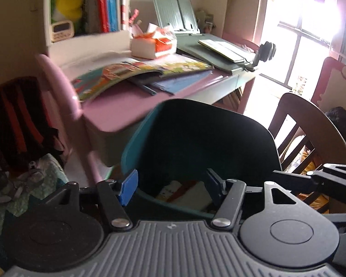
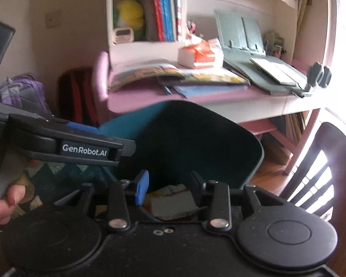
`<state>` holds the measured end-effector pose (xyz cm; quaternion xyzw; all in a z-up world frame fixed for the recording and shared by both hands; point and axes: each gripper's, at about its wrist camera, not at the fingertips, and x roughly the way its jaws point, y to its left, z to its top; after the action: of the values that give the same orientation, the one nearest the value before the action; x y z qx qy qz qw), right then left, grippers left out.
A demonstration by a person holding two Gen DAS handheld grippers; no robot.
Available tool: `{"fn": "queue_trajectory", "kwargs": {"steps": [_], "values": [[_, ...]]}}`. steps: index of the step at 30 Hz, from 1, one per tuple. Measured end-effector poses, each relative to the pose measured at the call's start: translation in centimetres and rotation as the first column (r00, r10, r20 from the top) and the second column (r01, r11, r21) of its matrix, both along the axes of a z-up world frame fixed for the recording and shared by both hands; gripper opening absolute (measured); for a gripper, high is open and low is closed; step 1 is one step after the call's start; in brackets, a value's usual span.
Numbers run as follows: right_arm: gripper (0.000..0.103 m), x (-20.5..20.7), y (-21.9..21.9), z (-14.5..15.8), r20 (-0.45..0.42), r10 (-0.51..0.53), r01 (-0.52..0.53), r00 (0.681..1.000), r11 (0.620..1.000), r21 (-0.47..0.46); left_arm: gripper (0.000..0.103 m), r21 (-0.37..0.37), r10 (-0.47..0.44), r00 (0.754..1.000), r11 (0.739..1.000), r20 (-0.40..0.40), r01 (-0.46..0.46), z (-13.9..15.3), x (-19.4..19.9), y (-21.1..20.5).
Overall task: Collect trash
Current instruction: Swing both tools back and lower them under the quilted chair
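We see both the left gripper (image 1: 170,189) and right gripper (image 2: 167,188) over the teal bin (image 1: 196,143), jaws apart and empty; trash (image 1: 186,194) lies inside. The tabletop (image 1: 117,106) remains cluttered.

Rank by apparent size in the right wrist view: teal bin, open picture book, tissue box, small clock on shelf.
1. teal bin, though it sits nearest the camera, which inflates it
2. open picture book
3. tissue box
4. small clock
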<state>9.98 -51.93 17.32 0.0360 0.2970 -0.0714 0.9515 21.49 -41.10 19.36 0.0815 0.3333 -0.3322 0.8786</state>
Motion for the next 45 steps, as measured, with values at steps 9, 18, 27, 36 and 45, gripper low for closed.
{"fn": "queue_trajectory", "kwargs": {"steps": [9,18,27,36,45], "values": [[0.039,-1.2,6.2,2.5,0.072,0.141,-0.142,0.987,0.990,0.008,0.063,-0.034,0.098,0.994,0.995,0.047,-0.096,1.6,-1.7,9.4],[0.046,0.0,15.4,2.4,0.115,0.334,-0.338,0.936,0.941,0.020,0.067,-0.040,0.239,0.969,0.971,0.068,-0.236,1.5,-2.9,21.1],[0.054,2.7,25.9,0.3,0.115,0.516,-0.524,0.849,0.851,0.042,0.073,-0.037,0.396,0.917,0.918,0.047,-0.395,-0.9,-4.0,33.0],[0.057,5.2,35.3,-5.2,0.067,0.641,-0.644,0.765,0.760,0.085,0.080,-0.017,0.529,0.849,0.849,0.010,-0.529,-6.3,-3.8,43.3],[0.058,8.5,41.4,-16.1,-0.092,0.717,-0.711,0.691,0.697,0.093,0.084,0.028,0.650,0.757,0.760,-0.071,-0.649,-16.2,-1.1,52.4]]}}
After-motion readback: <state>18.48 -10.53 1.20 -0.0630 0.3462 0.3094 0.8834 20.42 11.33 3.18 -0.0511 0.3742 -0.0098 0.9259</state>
